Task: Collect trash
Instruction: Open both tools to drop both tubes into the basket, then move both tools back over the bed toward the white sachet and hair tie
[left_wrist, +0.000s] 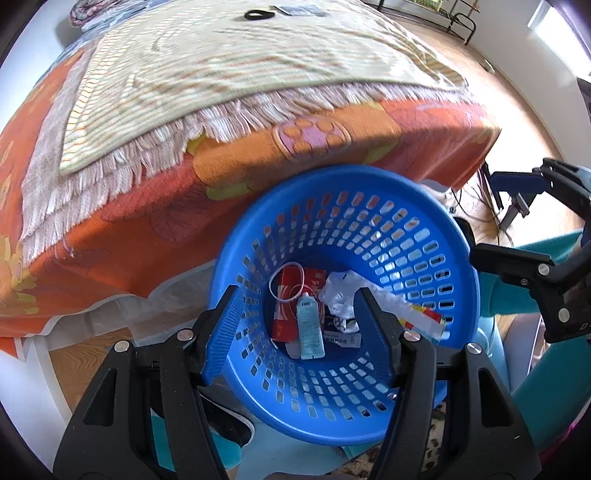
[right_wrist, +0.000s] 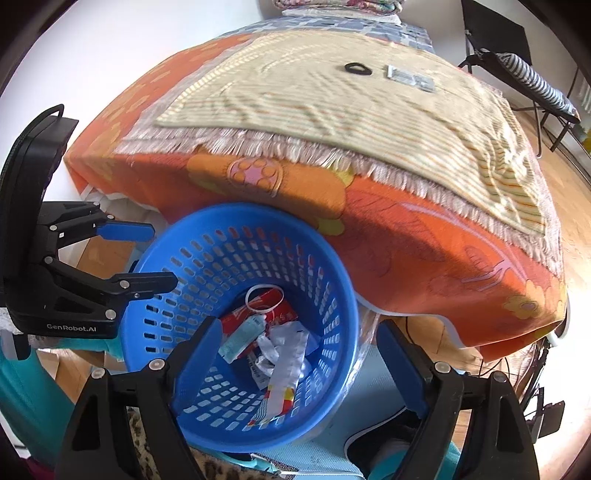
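Both the left tongs (left_wrist: 299, 317) and right tongs (right_wrist: 299, 354) hang open and empty over the blue basket (right_wrist: 332, 258) – trash already lies inside – so next I'd lift clear, then reach for the black ring (right_wrist: 356, 68) and wrapper (right_wrist: 410, 78) on the bed (right_wrist: 406, 229).

Basket (left_wrist: 424, 206) stands on the floor directly before the bed (left_wrist: 110, 229), its far rim against the overhanging bedspread. In the basket, at the bottom: a small tube (left_wrist: 309, 328) lying over a flat packet (left_wrist: 286, 314), a loop band (left_wrist: 287, 282) on the packet's far end, crumpled wrapper (left_wrist: 343, 295) to the right, and a long strip (left_wrist: 421, 314) leaning up the right wall. On the bed lies a fringed mat (right_wrist: 332, 107); on the mat's far part rest a ring (right_wrist: 356, 68) and, just right of it, a flat packet (right_wrist: 408, 77). Left tool (left_wrist: 295, 314) and right tool (right_wrist: 299, 358) hang above the basket's mouth, left tool to the left of the right.
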